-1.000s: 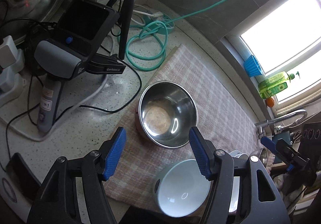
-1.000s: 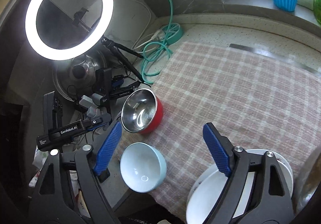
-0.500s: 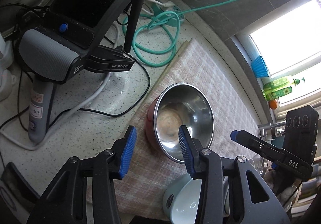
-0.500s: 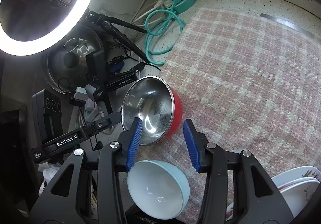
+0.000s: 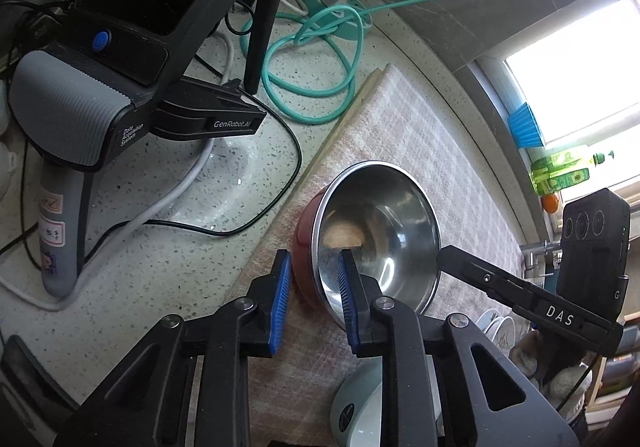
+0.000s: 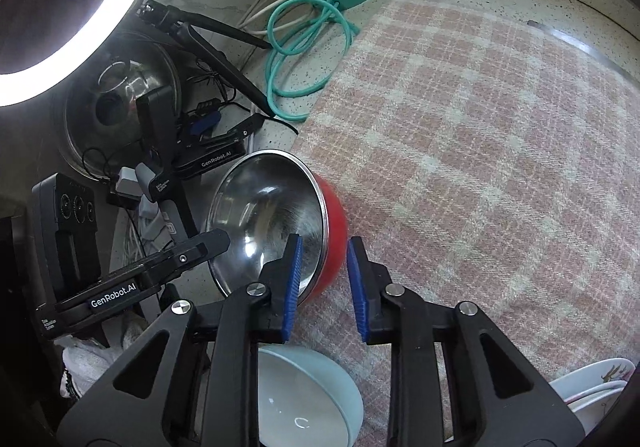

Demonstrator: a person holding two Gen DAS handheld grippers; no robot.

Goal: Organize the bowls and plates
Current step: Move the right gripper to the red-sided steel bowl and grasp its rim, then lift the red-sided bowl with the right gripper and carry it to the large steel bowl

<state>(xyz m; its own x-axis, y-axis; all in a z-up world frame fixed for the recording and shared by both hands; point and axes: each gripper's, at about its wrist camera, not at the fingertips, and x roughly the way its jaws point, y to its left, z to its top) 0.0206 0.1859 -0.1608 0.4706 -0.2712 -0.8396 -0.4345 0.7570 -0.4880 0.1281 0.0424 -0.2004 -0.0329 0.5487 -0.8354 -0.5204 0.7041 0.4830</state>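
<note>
A steel bowl with a red outside (image 5: 376, 231) sits tilted on the pink checked cloth (image 5: 432, 151). My left gripper (image 5: 314, 295) straddles its near left rim, one pad inside and one outside, jaws nearly closed on the wall. My right gripper (image 6: 324, 279) straddles the bowl's (image 6: 272, 215) right rim the same way, pads close to the wall. A pale blue bowl (image 6: 304, 395) sits below both grippers and shows in the left wrist view too (image 5: 356, 407). White plates (image 6: 592, 387) are stacked at the lower right.
Spare gripper devices (image 5: 100, 87), cables and a teal cord (image 5: 316, 47) crowd the speckled counter left of the cloth. A ring light (image 6: 80, 7) and a pot lid (image 6: 120, 103) stand behind. A blue cup (image 5: 524, 127) and green bottle (image 5: 560, 171) sit at the window.
Both grippers have moved in onto the steel bowl's rim from opposite sides and narrowed their jaws. The bowl has tipped up on the cloth.
</note>
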